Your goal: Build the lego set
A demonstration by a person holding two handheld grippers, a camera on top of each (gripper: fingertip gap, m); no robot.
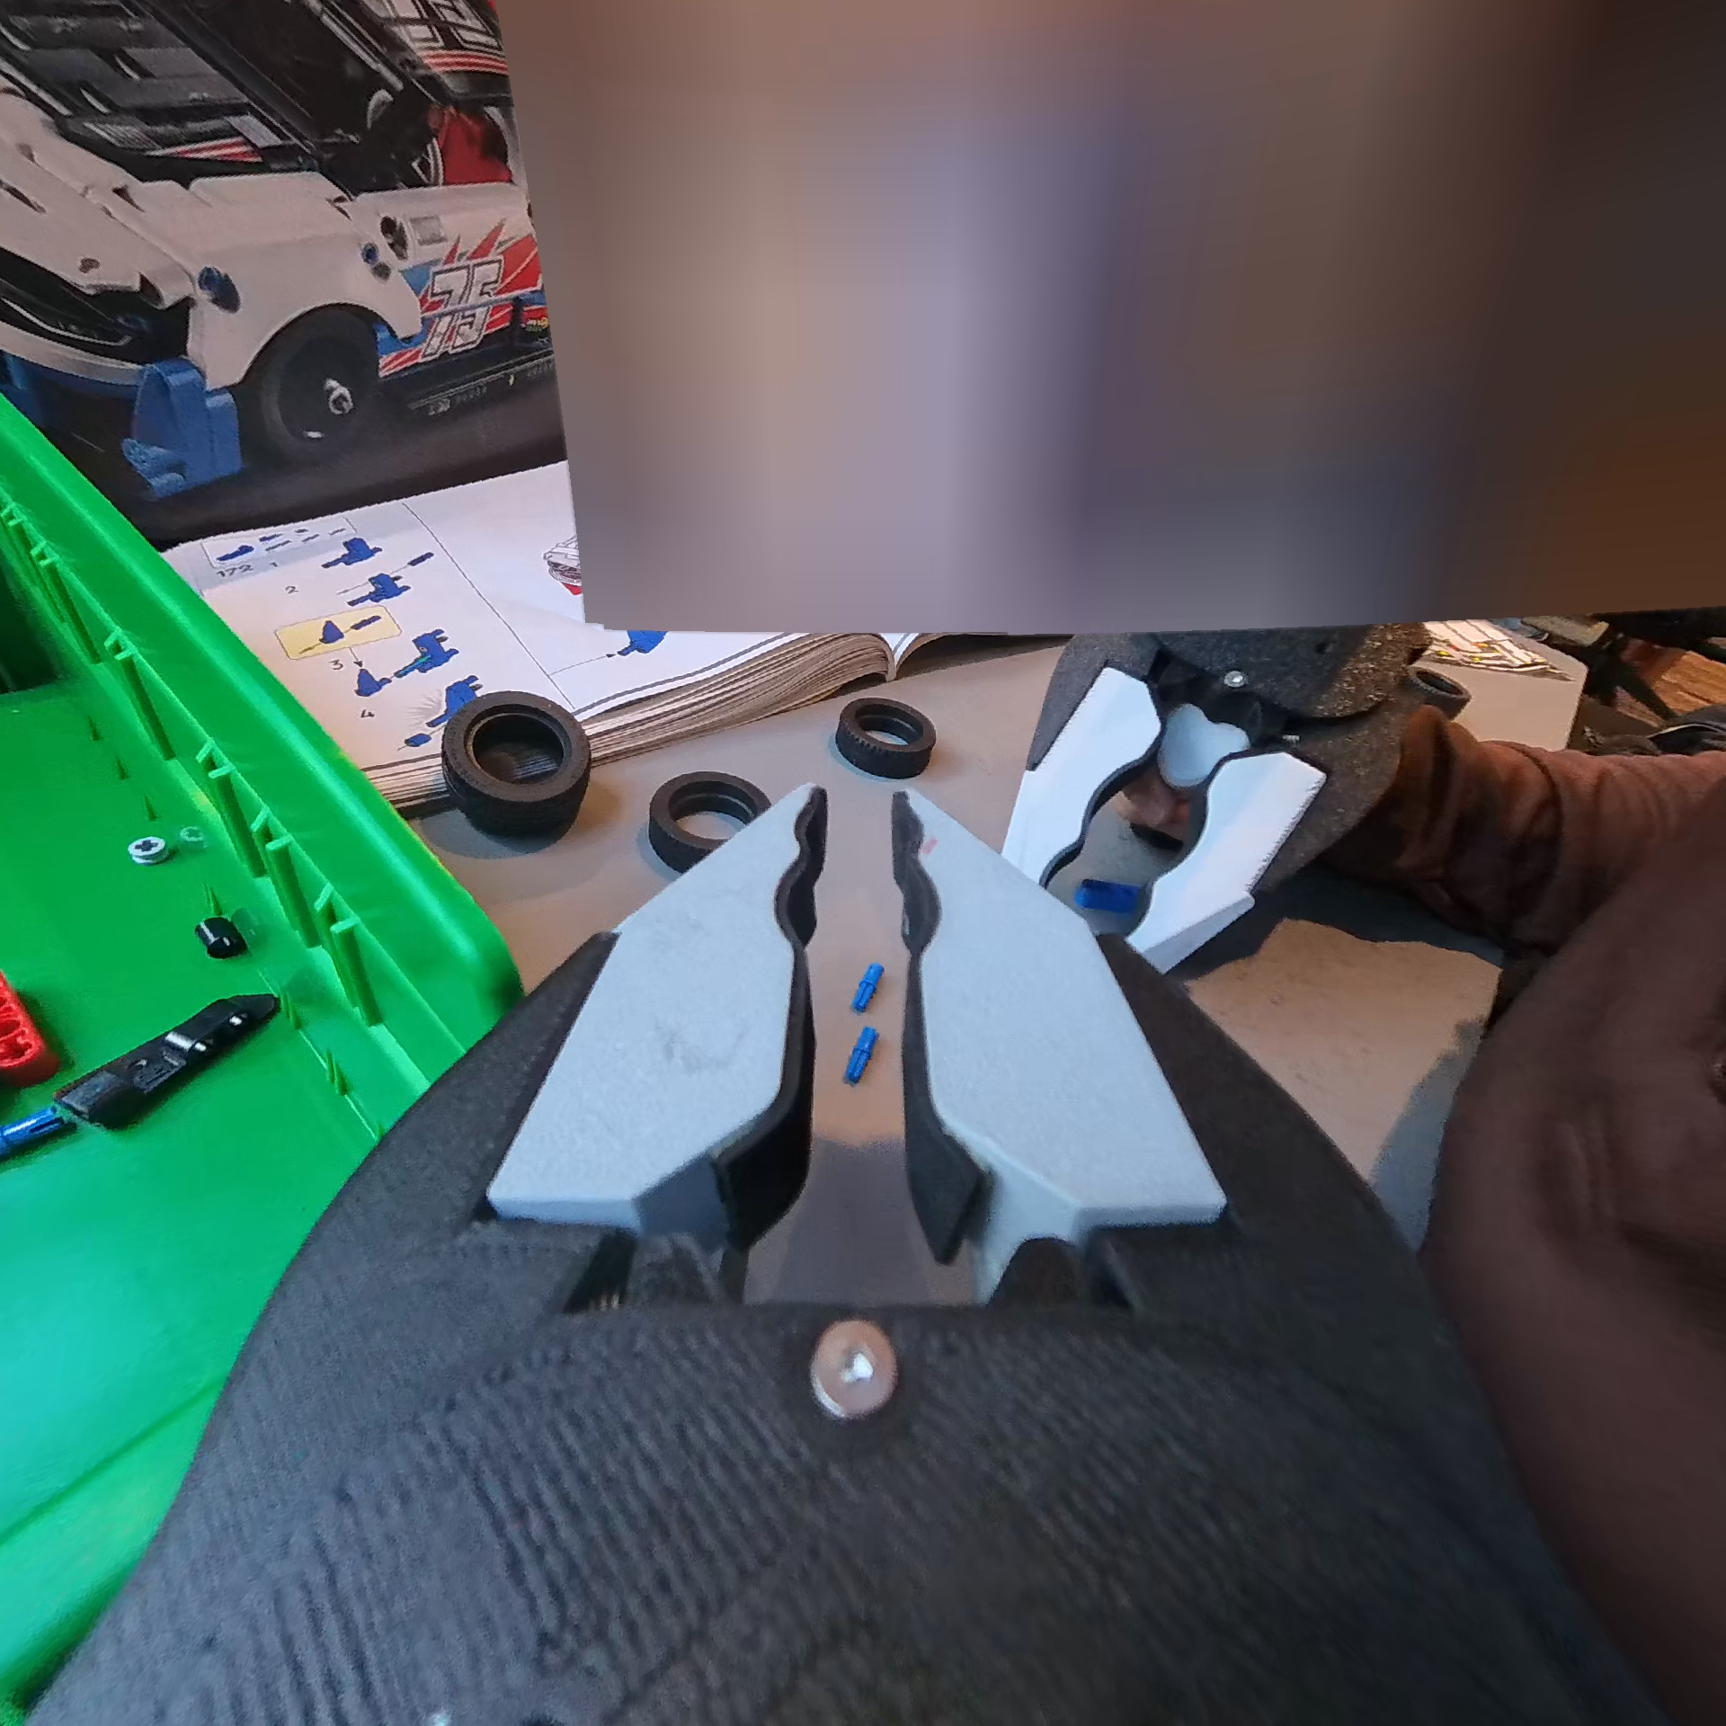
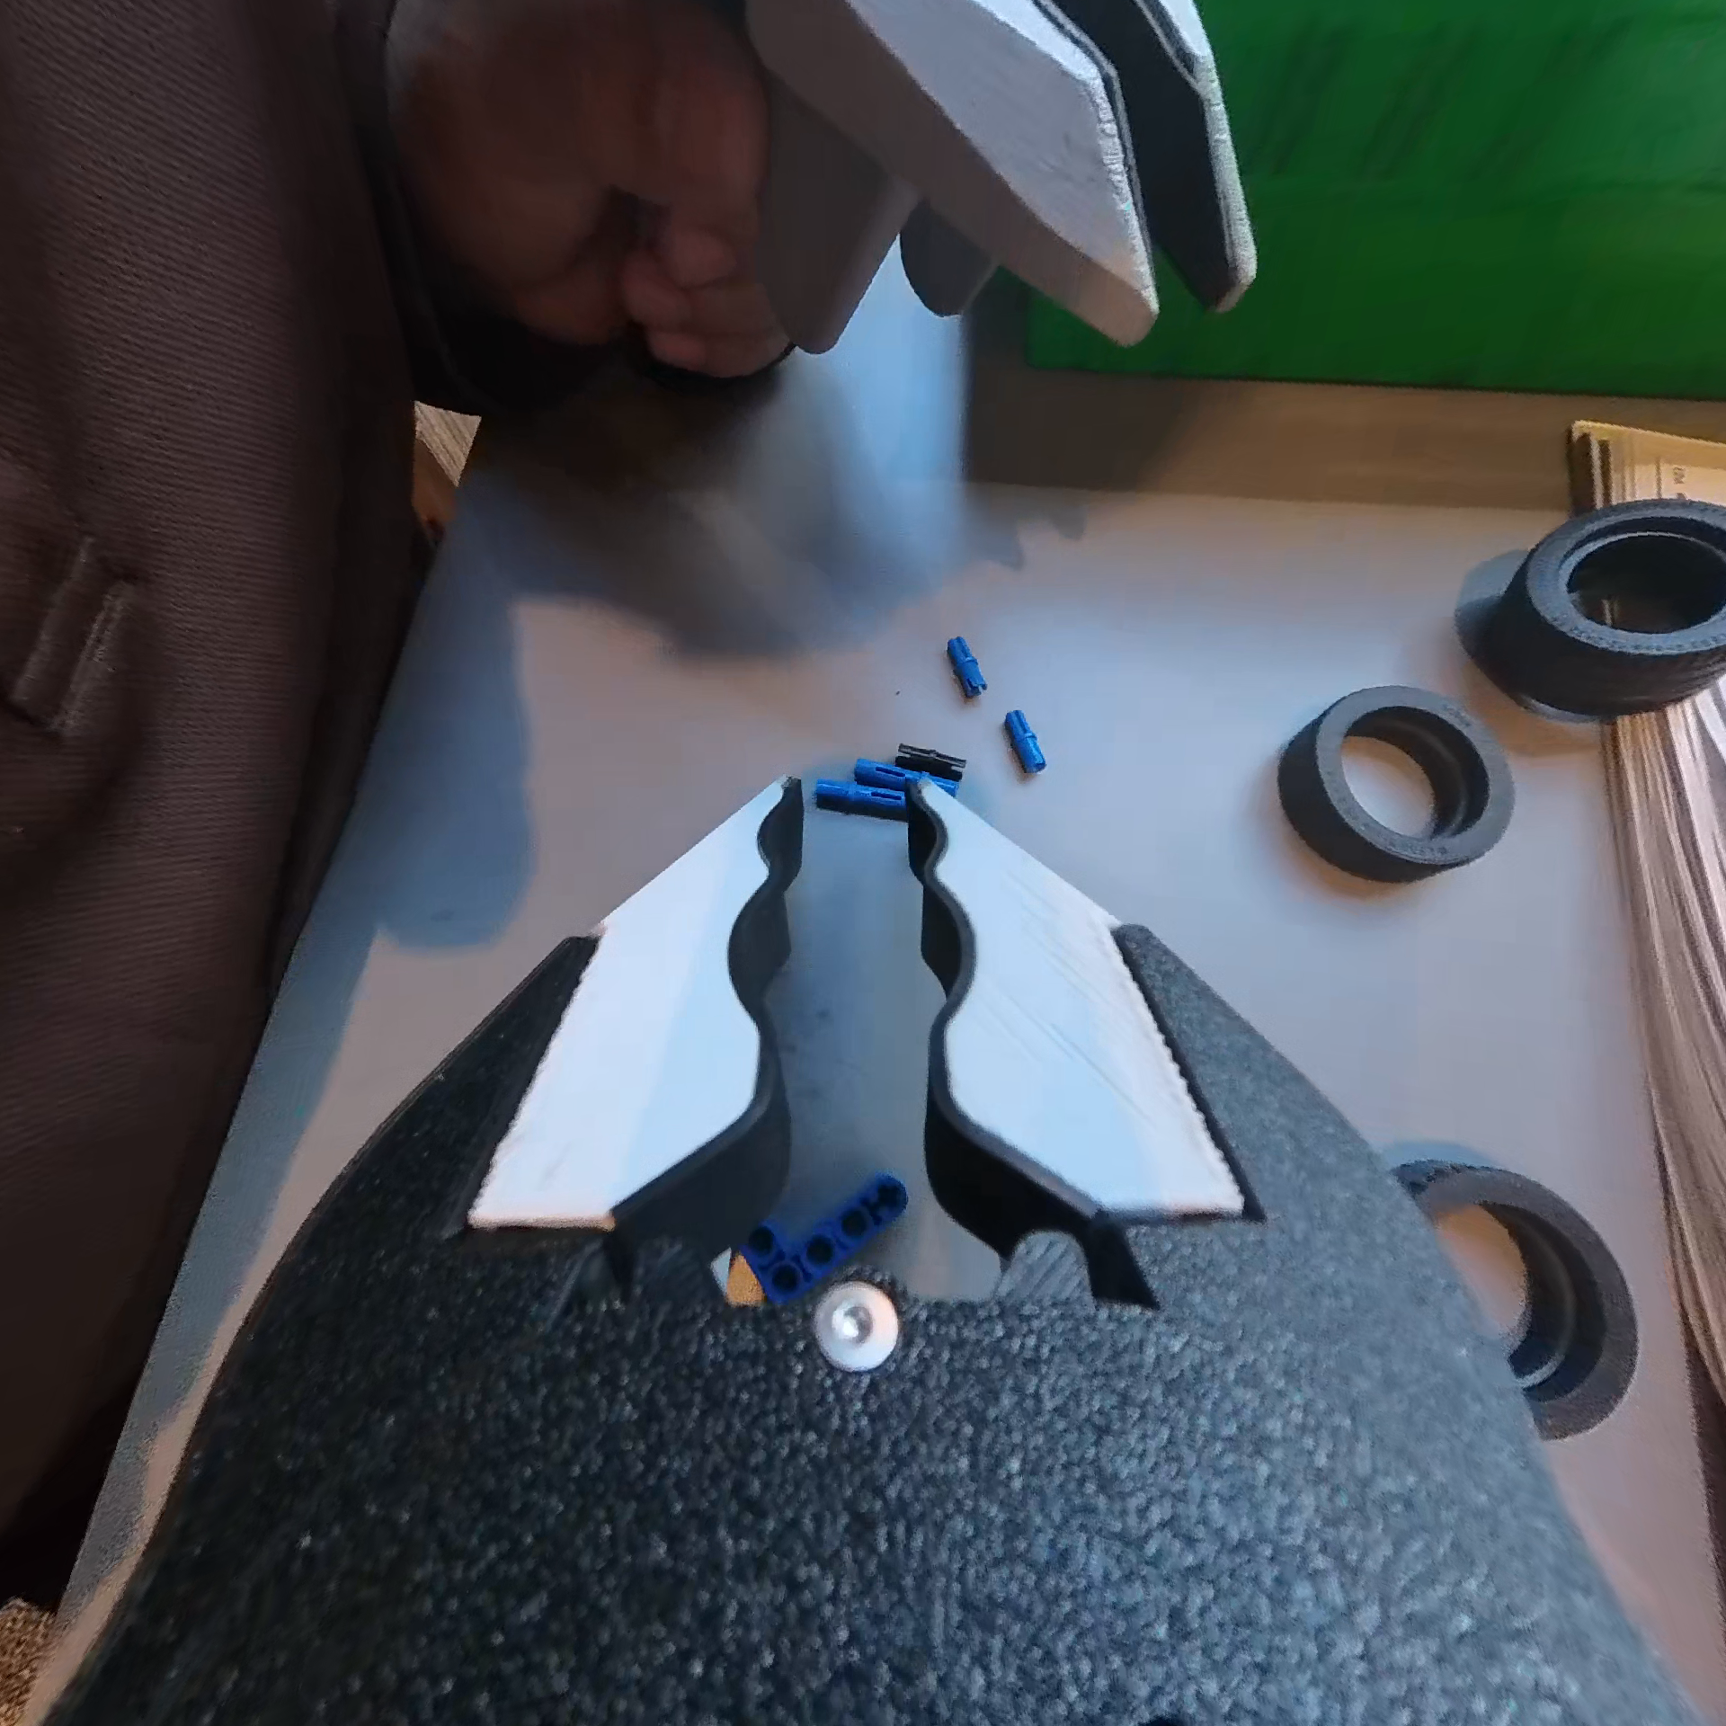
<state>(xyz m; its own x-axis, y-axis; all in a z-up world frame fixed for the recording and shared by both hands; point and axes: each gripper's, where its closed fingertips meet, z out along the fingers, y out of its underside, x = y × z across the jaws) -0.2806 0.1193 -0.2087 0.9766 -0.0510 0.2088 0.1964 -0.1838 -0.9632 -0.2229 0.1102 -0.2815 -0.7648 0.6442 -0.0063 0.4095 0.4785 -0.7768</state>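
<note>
Light is moderate and soft, slightly cool on the grey bench (image 2: 654,654), where broad, soft-edged shadows pool in the upper middle of the right wrist view. A mild sheen shows on the bench between the fingers (image 1: 672,1027) in the left wrist view. Both views bend straight lines towards the edges, as wide lenses do. The green bin (image 1: 233,1214) blurs at lower left, and the other gripper's fingers (image 2: 1027,168) at the top of the right wrist view are soft.
</note>
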